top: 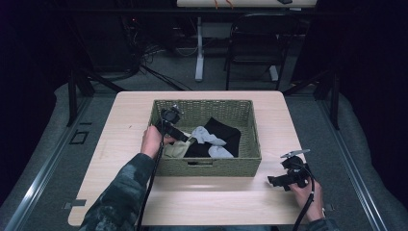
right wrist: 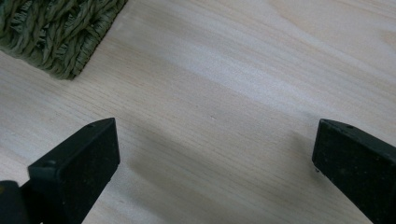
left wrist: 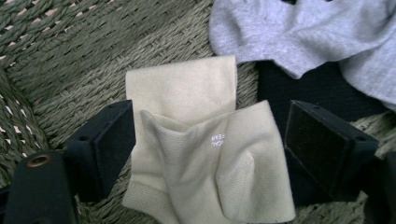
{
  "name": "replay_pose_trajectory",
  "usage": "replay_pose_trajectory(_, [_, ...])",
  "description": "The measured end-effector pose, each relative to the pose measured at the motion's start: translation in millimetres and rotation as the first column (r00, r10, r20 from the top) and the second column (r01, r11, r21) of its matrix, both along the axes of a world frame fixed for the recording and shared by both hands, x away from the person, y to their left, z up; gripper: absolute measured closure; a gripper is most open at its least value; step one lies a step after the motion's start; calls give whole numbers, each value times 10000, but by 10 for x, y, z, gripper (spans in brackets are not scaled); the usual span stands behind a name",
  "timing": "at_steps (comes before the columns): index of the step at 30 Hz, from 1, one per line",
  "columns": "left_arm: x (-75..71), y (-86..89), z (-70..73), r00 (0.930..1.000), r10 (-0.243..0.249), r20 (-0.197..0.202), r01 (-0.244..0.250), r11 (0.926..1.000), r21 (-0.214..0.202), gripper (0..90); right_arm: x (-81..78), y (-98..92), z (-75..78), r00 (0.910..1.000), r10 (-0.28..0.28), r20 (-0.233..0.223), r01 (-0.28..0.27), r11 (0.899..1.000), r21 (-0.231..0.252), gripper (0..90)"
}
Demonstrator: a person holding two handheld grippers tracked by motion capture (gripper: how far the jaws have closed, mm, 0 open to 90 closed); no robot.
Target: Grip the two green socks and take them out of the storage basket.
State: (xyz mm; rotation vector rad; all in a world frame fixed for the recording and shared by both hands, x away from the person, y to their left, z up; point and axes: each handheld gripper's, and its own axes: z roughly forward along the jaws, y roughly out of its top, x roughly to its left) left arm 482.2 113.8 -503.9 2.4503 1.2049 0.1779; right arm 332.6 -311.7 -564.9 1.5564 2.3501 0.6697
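Straddling the cream sock (left wrist: 205, 149) at the basket's (top: 250, 144) 8 o'clock, left gripper (left wrist: 210, 144) jaws stand apart, grasp not yet made; right gripper (right wrist: 215, 154) waits open.

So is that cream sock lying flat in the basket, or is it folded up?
Folded and rumpled. The cream sock is doubled over on itself, one layer overlapping the other, on the basket floor between the left tool's open jaws.
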Motion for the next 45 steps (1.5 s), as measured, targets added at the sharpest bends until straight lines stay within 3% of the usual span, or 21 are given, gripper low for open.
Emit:
replay_pose_trajectory(7, [33, -27, -43, 9994, 280, -182, -277, 9994, 194, 300, -1, 2, -1, 10000, 14, 8, -14, 10000, -19, 0])
replay_pose_trajectory(8, [48, -31, -64, 9985, 406, -358, -399, 9990, 190, 318, -1, 2, -1, 10000, 13, 14, -13, 10000, -19, 0])
replay_pose_trajectory(16, [104, -49, -123, 9949, 827, -579, -789, 9948, 650, 467, 0, 3, -3, 10000, 50, 0, -50, 10000, -16, 0])
replay_pose_trajectory(20, [117, -54, -147, 9945, 740, -742, -692, 9955, 645, 622, -1, 6, -4, 10000, 55, -12, -55, 10000, -13, 0])
replay_pose_trajectory(21, [117, -57, -149, 9947, 673, -778, -627, 9962, 600, 622, -1, 6, -4, 10000, 55, -12, -55, 10000, -13, 0])
replay_pose_trajectory(24, [97, -67, -124, 9969, 317, -717, -285, 9986, 456, 806, 0, 2, -4, 10000, 67, -29, -67, 10000, -73, 1])
replay_pose_trajectory(26, [81, -71, -95, 9975, 174, -678, -148, 9991, 390, 850, 0, 2, -4, 10000, 68, -25, -69, 10000, -70, 1])
replay_pose_trajectory(36, [-19, -47, 122, 9991, -329, -265, 326, 9994, -121, 869, 4, 8, -2, 9999, 127, -68, -127, 9999, -65, 2])
replay_pose_trajectory(45, [-102, -20, 476, 9974, -692, 219, 703, 9962, -516, 870, 4, 8, -4, 9999, 114, -103, -115, 9999, -74, 2])
